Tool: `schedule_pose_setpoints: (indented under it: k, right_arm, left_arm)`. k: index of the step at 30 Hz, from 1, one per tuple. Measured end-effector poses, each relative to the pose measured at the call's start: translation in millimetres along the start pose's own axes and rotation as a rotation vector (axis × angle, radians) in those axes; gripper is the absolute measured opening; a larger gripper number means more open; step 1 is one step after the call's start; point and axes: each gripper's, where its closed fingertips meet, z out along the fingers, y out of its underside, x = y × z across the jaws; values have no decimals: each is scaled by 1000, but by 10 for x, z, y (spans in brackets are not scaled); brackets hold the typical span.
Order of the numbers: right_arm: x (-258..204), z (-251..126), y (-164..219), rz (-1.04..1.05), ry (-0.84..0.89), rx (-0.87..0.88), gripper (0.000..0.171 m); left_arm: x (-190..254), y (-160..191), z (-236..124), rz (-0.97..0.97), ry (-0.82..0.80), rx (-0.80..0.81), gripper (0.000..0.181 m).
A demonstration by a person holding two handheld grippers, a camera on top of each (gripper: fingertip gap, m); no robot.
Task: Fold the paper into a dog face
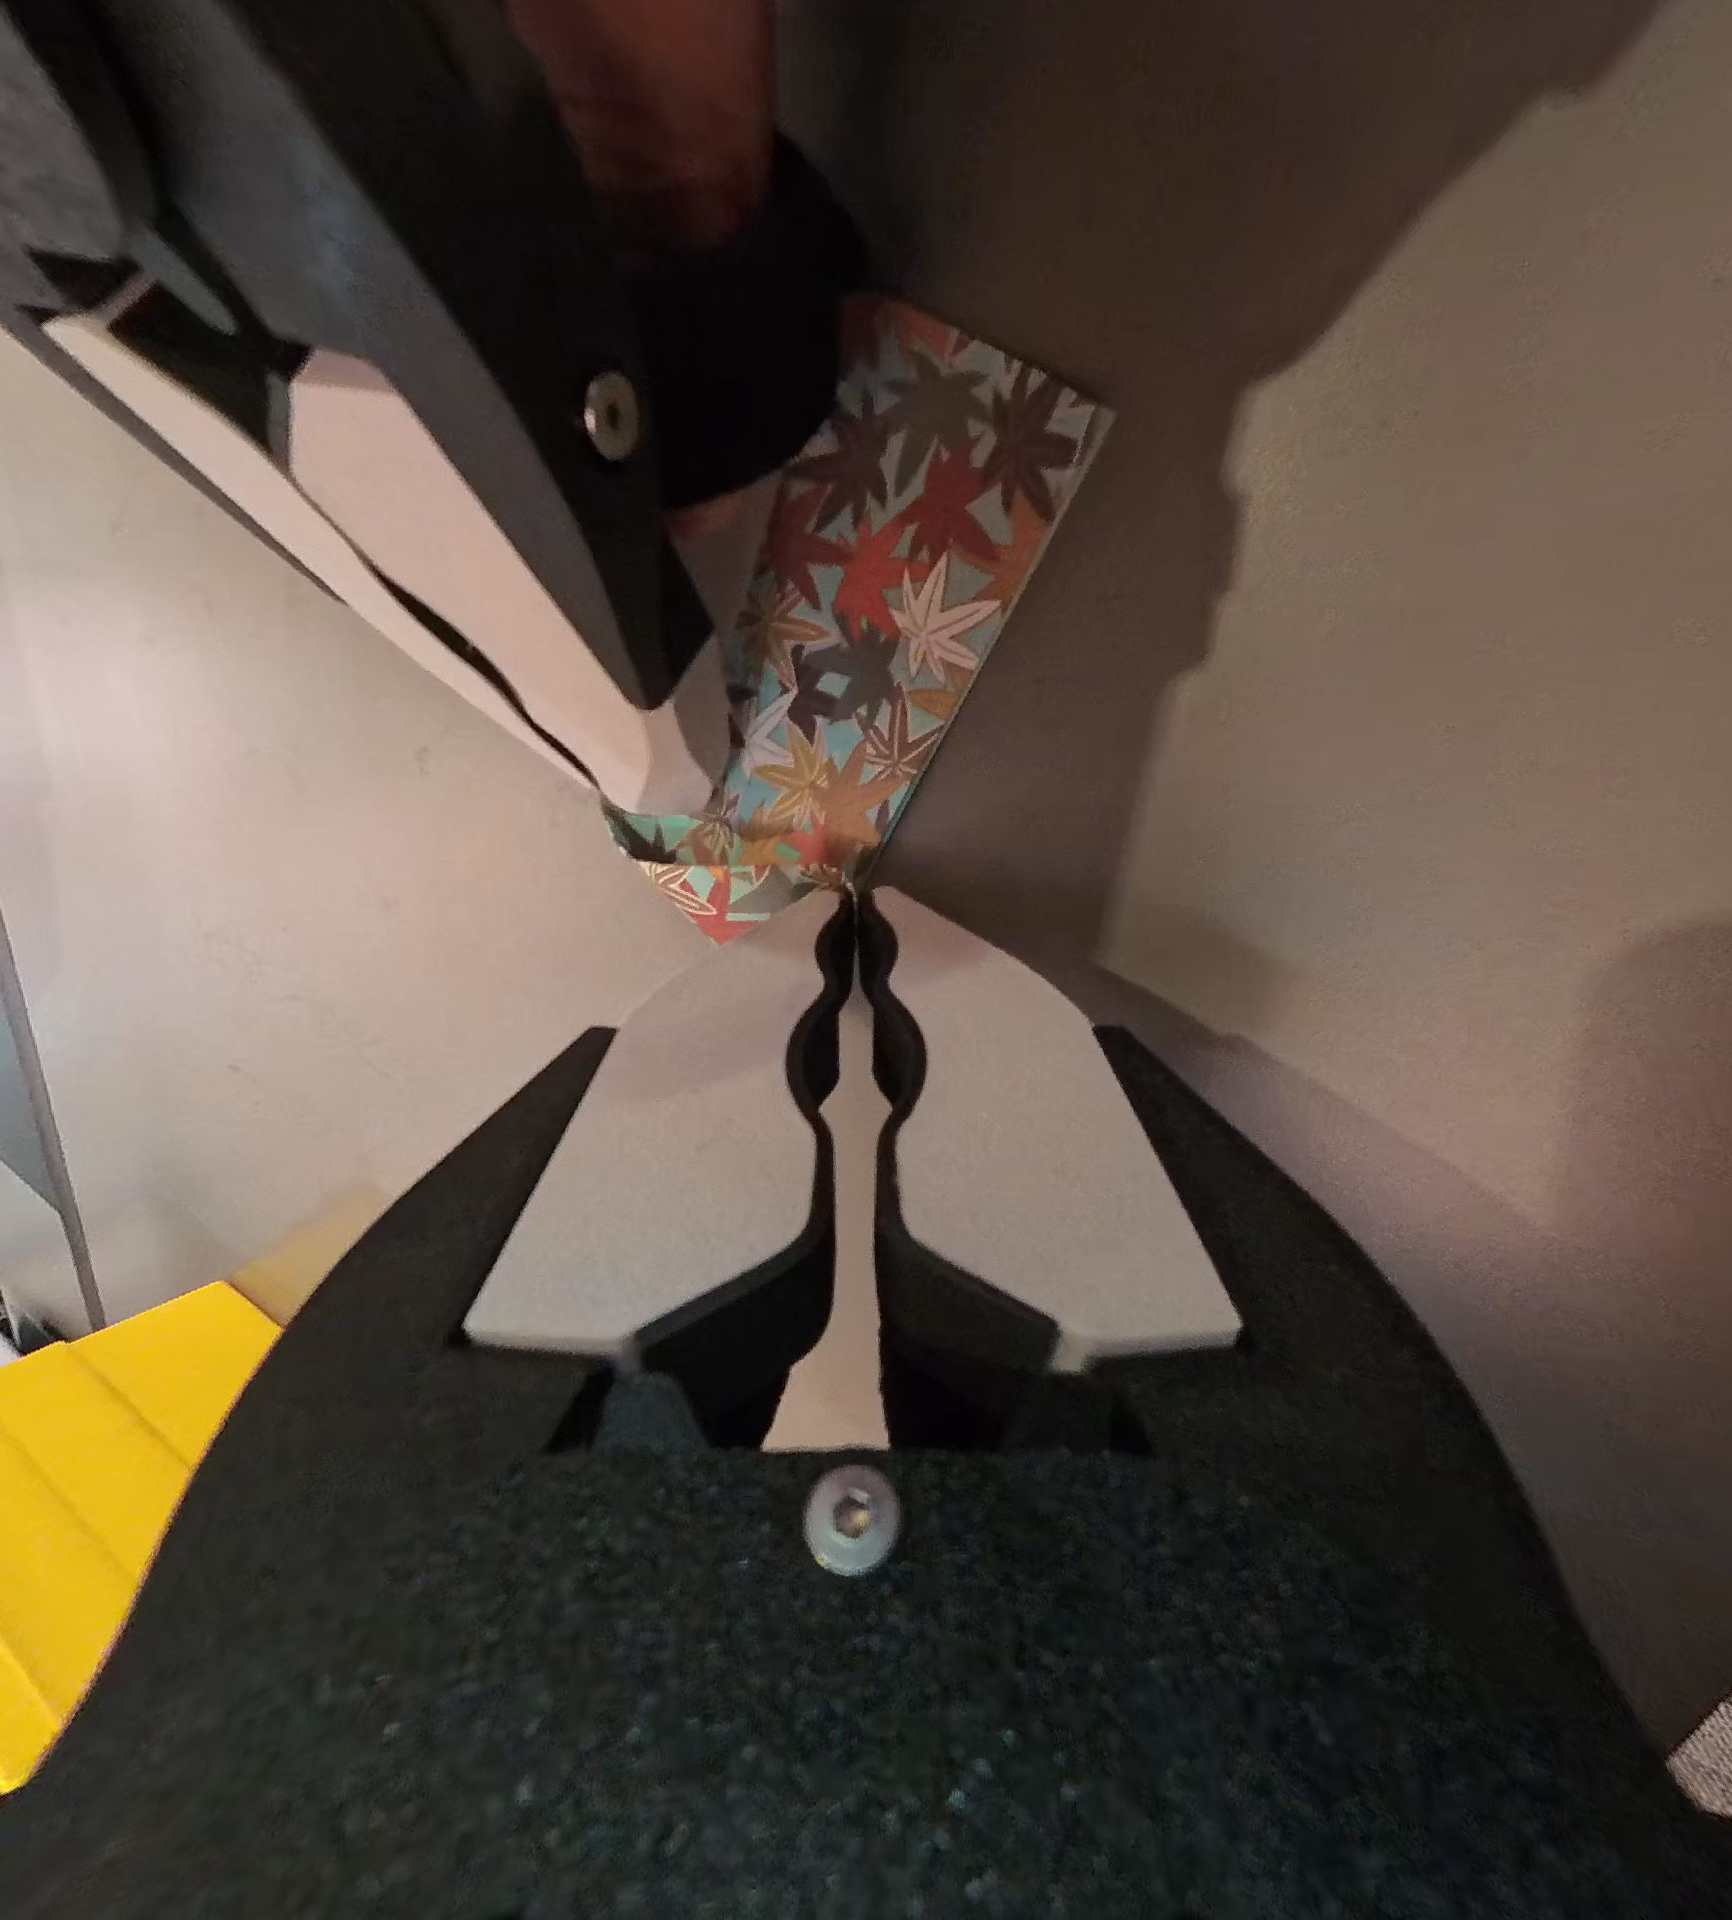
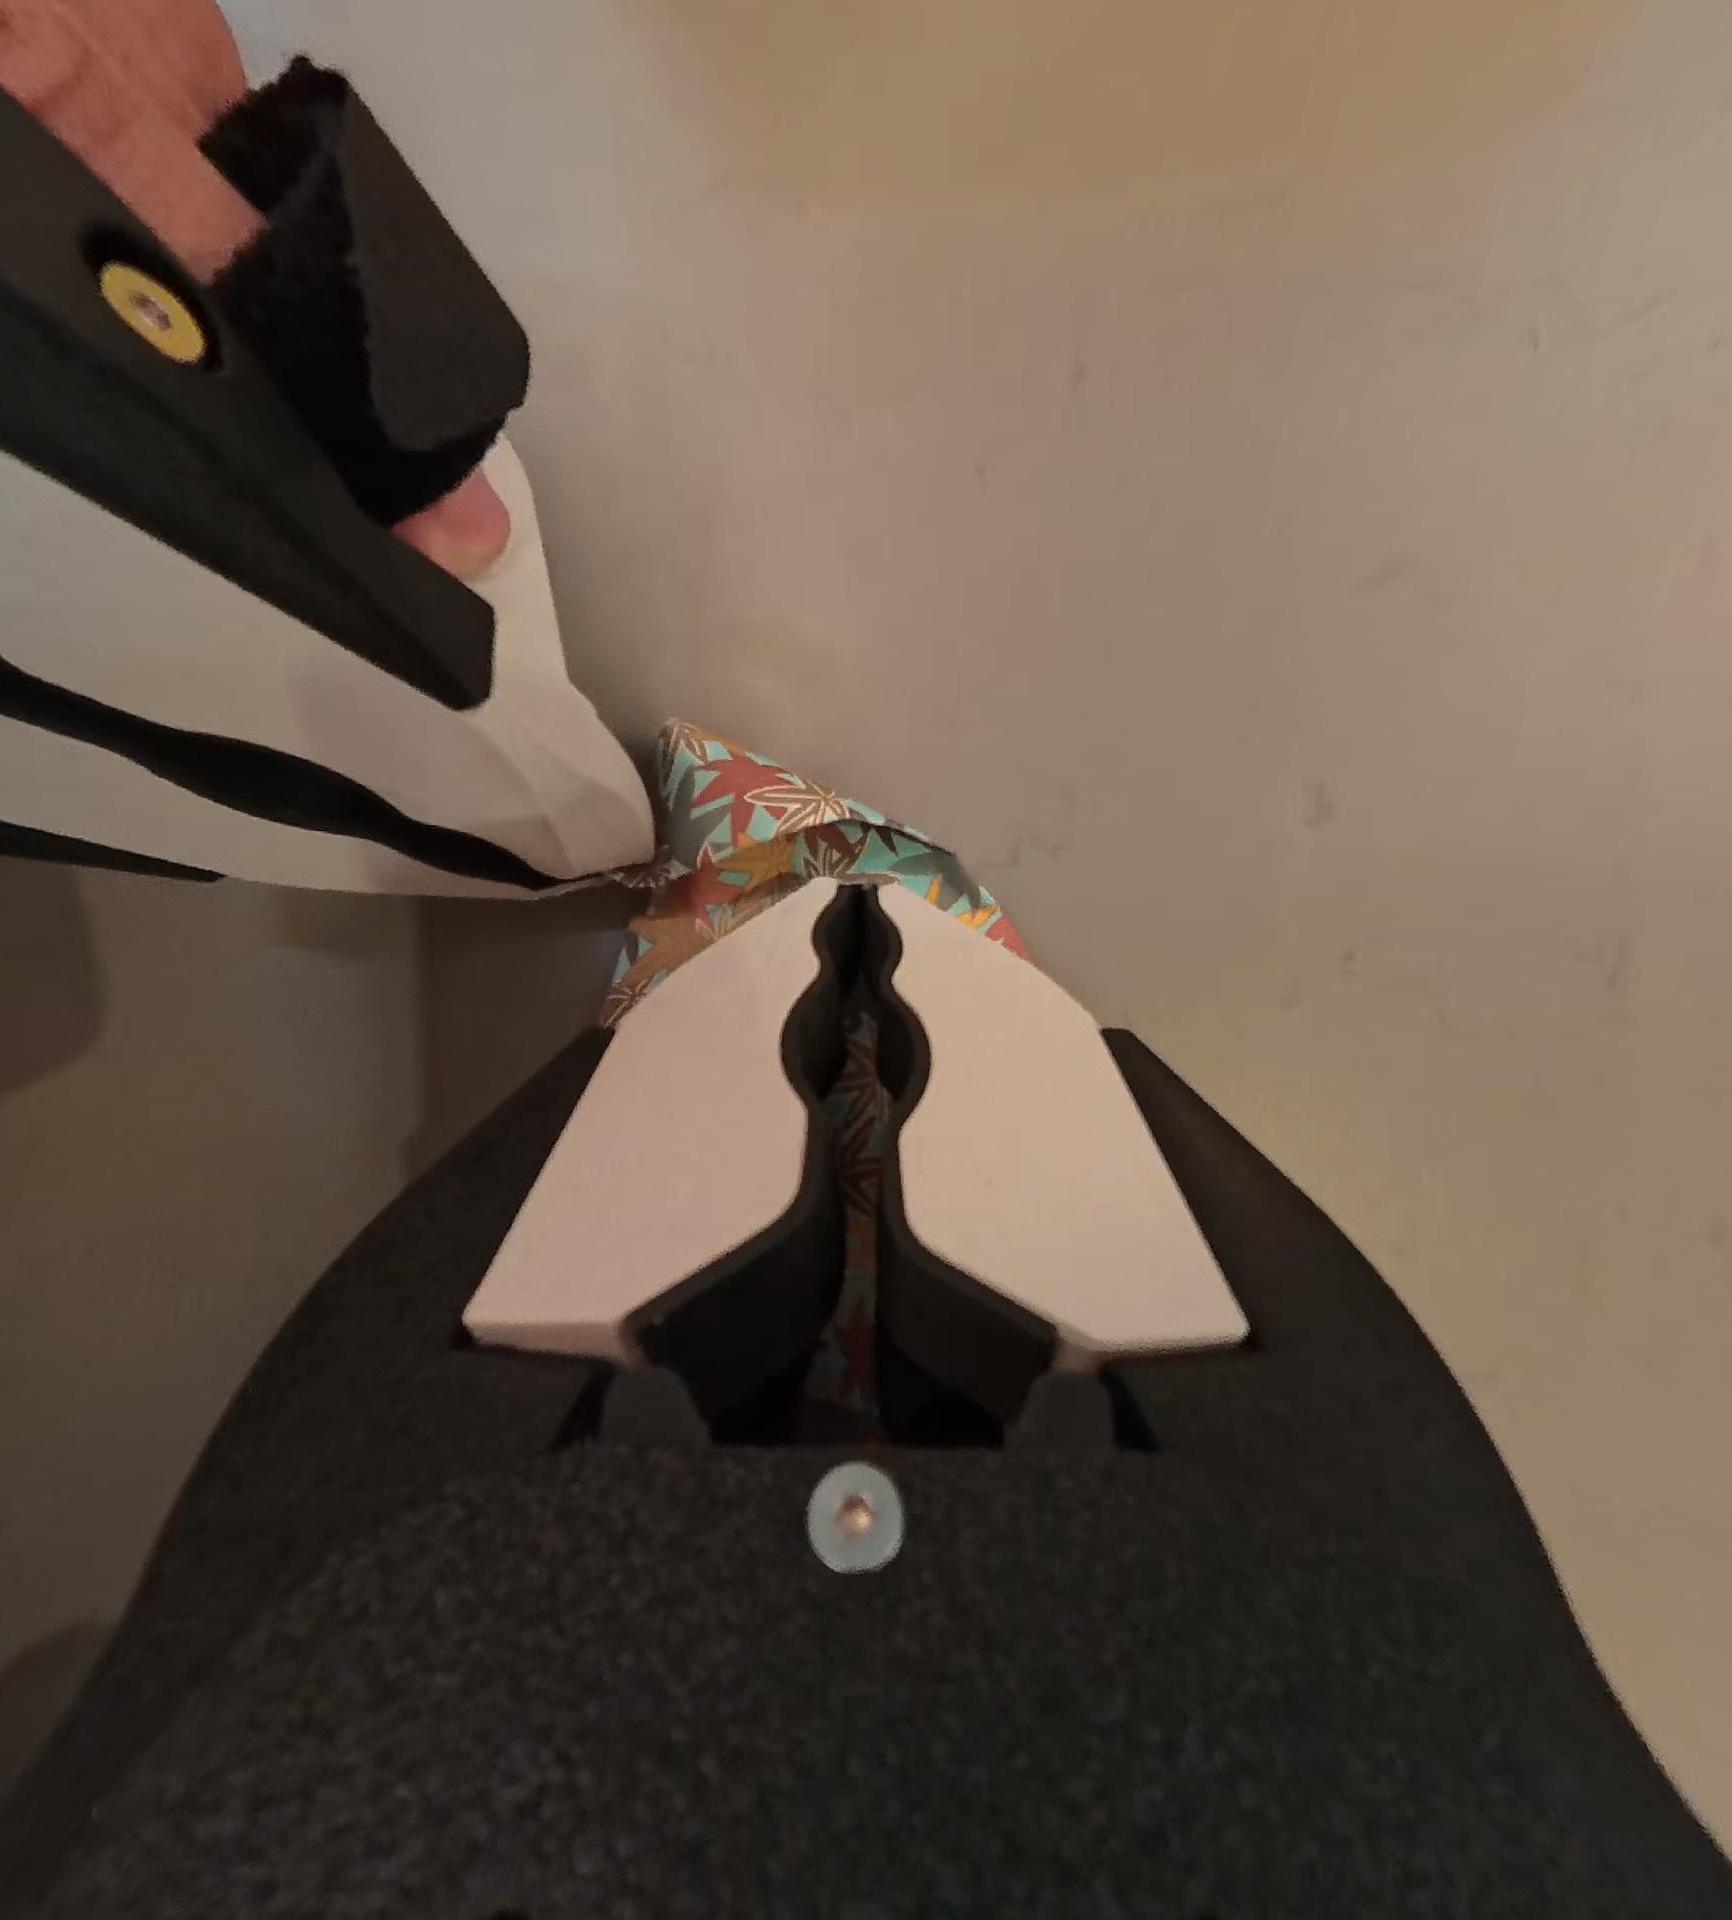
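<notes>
A: What's nearest?

B: The left gripper (image 1: 854,904), white fingers pinched on a corner of the leaf-patterned square of origami paper (image 1: 893,603). Beyond, the right gripper (image 2: 857,894) clamps another part, above the pale tabletop (image 2: 1257,520).

A: Progress?

B: Folded and creased, partly bunched; no dog face yet, I judge.

Left wrist view: looked forward along its own fingers, very close above the pale table (image 1: 218,831).
Right wrist view: likewise, facing down at the table.
Shared: the leaf-patterned paper (image 1: 872,582), each view catching the opposite gripper upper left.
</notes>
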Motion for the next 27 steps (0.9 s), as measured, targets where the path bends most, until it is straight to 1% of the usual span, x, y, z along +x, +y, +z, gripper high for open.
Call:
schedule_pose_setpoints:
  k: [6, 9, 13, 21, 25, 27]
  right_arm:
    - [-82, -188, -251, 32, -61, 112, 0]
    - [-149, -174, -329, 28, -79, 140, 0]
    - [-127, -29, -179, 25, -50, 60, 0]
    - [-80, -24, -34, 26, -1, 15, 0]
    - [-41, -191, -85, 32, 32, 46, 0]
    - [-76, -240, -14, 51, 6, 22, 0]
  left_arm:
    - [0, -6, 1, -3, 4, 0, 0]
    - [0, -10, 1, -2, 3, -1, 0]
    - [-1, -15, 1, -3, 4, -3, 0]
    - [9, -46, 2, 6, 3, -6, 0]
    - [9, -48, 0, 10, -2, -10, 0]
    - [12, -53, -1, 10, 0, -10, 0]
